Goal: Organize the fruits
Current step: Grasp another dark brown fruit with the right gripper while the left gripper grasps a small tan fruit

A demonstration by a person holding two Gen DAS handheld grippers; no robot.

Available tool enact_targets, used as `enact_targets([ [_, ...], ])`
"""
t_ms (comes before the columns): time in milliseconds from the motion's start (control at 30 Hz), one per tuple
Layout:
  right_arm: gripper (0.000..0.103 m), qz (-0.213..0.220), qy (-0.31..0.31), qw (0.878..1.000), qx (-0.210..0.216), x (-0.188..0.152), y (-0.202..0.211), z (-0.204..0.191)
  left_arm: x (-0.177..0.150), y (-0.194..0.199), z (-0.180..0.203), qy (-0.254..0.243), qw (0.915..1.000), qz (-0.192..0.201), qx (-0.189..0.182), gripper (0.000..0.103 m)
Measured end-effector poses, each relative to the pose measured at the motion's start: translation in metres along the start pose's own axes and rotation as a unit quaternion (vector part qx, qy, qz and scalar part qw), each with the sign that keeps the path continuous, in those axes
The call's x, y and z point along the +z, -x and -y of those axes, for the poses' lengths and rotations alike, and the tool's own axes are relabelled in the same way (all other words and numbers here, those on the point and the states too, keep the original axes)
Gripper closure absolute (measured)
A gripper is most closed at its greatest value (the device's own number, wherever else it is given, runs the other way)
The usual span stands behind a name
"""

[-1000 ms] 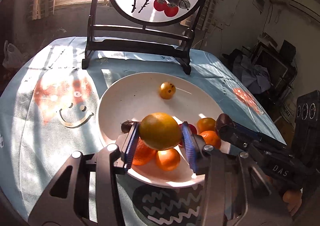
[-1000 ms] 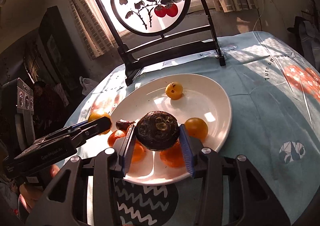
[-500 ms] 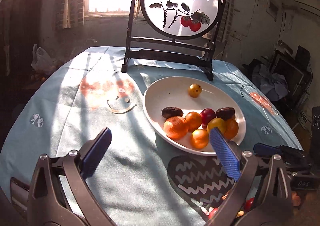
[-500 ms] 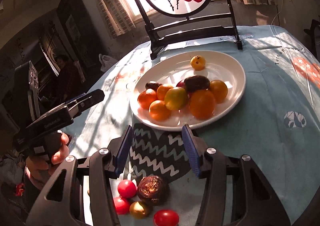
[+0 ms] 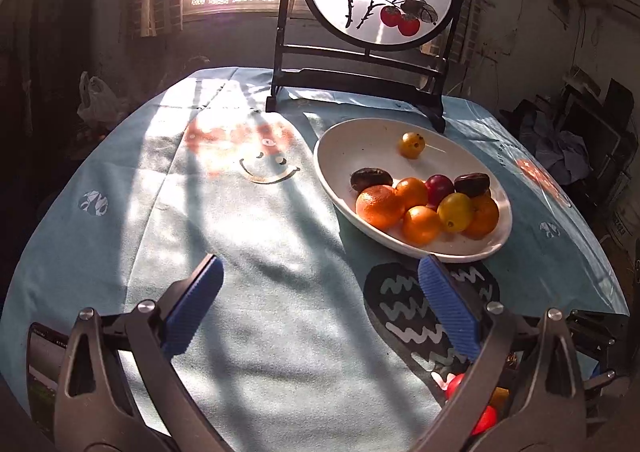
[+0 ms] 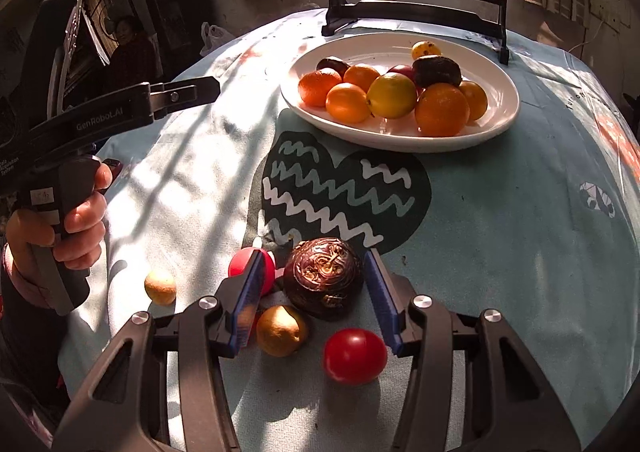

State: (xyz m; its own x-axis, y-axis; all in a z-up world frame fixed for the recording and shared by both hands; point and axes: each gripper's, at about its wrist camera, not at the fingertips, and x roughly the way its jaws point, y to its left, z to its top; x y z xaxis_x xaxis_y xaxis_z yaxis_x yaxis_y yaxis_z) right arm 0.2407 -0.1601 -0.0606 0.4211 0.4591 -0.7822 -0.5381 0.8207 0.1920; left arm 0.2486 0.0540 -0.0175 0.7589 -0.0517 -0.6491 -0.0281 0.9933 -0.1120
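Note:
A white plate [image 5: 340,140] [image 6: 500,112] holds several oranges, a yellow fruit [image 6: 391,95], dark fruits and a small yellow one. My right gripper [image 6: 316,292] is open low over loose fruit near the table's front edge; a dark purple passion fruit [image 6: 325,278] sits between its fingers, not gripped. A red tomato [image 6: 355,356], a golden fruit [image 6: 280,331], a red fruit [image 6: 240,264] and a small yellow fruit [image 6: 160,286] lie around it. My left gripper [image 5: 320,292] is open wide and empty above the bare cloth left of the plate; it also shows in the right wrist view [image 6: 180,92].
A round painted screen on a dark wooden stand [image 5: 360,84] stands behind the plate. The table has a blue cloth with a dark heart print [image 6: 340,180]. A person [image 6: 128,36] sits at the far left. Clutter lies right of the table.
Both grippers let go of their fruit onto the plate and opened. Both pulled back toward the front edge; the right one dropped down around the passion fruit among the loose fruit.

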Motion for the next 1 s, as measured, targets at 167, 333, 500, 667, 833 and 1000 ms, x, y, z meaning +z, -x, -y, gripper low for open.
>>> enact_targets([
  [167, 0.051, -0.014, -0.003, 1.0, -0.009, -0.001, -0.006, 0.003, 0.0, 0.0, 0.003, -0.01, 0.9999, -0.001, 0.003, 0.003],
  [333, 0.051, -0.022, 0.001, 1.0, -0.019, -0.003, -0.011, 0.002, -0.001, 0.0, 0.003, -0.008, 1.0, -0.003, 0.003, 0.003],
  [500, 0.056, -0.015, 0.006, 1.0, -0.019, -0.003, -0.013, -0.001, -0.001, 0.0, 0.002, -0.009, 0.9999, -0.002, 0.009, 0.003],
  [667, 0.058, -0.011, 0.015, 1.0, -0.023, -0.003, -0.014, -0.005, -0.002, 0.001, 0.002, -0.011, 0.9999, -0.002, 0.011, 0.003],
  [833, 0.059, 0.006, -0.006, 1.0, -0.018, -0.001, -0.008, 0.002, -0.002, 0.002, 0.002, -0.013, 0.9998, -0.004, 0.012, 0.003],
  [1000, 0.059, 0.053, -0.048, 0.997, -0.003, 0.006, 0.012, 0.018, -0.007, 0.012, 0.002, -0.038, 0.998, -0.029, -0.041, 0.003],
])
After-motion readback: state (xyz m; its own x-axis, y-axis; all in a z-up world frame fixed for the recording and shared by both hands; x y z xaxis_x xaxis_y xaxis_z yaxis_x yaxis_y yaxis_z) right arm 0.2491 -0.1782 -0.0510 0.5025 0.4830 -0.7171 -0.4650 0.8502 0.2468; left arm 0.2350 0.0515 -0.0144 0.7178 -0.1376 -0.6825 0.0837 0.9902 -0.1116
